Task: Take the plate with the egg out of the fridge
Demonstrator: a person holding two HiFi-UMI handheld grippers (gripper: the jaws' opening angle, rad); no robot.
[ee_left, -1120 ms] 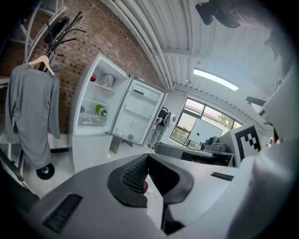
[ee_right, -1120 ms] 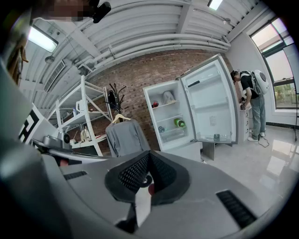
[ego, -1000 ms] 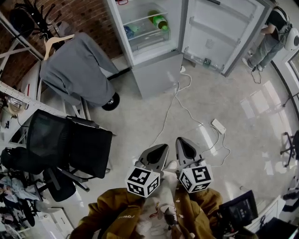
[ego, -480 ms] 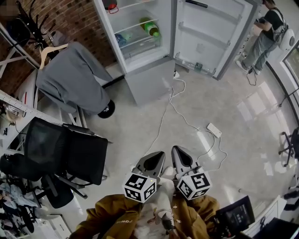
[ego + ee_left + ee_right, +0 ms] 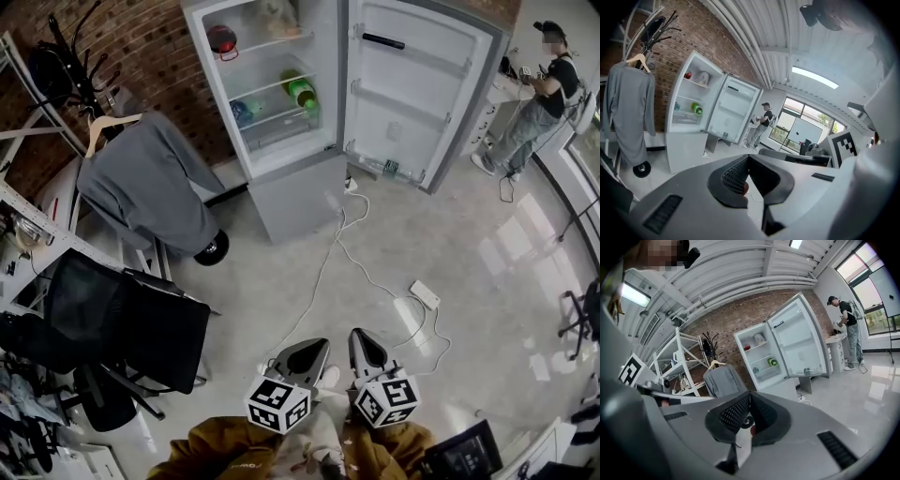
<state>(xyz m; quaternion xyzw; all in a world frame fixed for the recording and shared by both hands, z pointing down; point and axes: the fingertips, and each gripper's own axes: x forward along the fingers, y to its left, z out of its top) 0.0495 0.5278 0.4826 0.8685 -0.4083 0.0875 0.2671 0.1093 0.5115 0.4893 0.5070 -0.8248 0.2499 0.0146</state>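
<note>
- White metal fridge point(image 5: 295, 192) stands open at the far side of the floor, with its door point(image 5: 412, 94) swung to the right in the head view.
- On the upper shelf lies a pale object point(image 5: 278, 16), just beside a red item point(image 5: 222, 39). It is probably the plate with the egg, but it is too small to be sure. A green bottle point(image 5: 302, 92) lies 1 shelf lower.
- The left gripper point(image 5: 314, 349) and the right gripper point(image 5: 364, 342) are side by side at the bottom of the head view, well apart from the fridge. A white cable point(image 5: 323, 267) lies on the floor between them and it.
- Both have the jaws pressed together with nothing between the pads; each gripper view shows this clearly.
- The open compartment lies straight ahead and a little to the left of the 2 grippers, and higher than they point now.
- The left gripper seems slightly nearer to the shelves; the right one is more in line with the door.
- I judge that the task is only at the approach, and the jaws must open before the plate can be taken.
</note>
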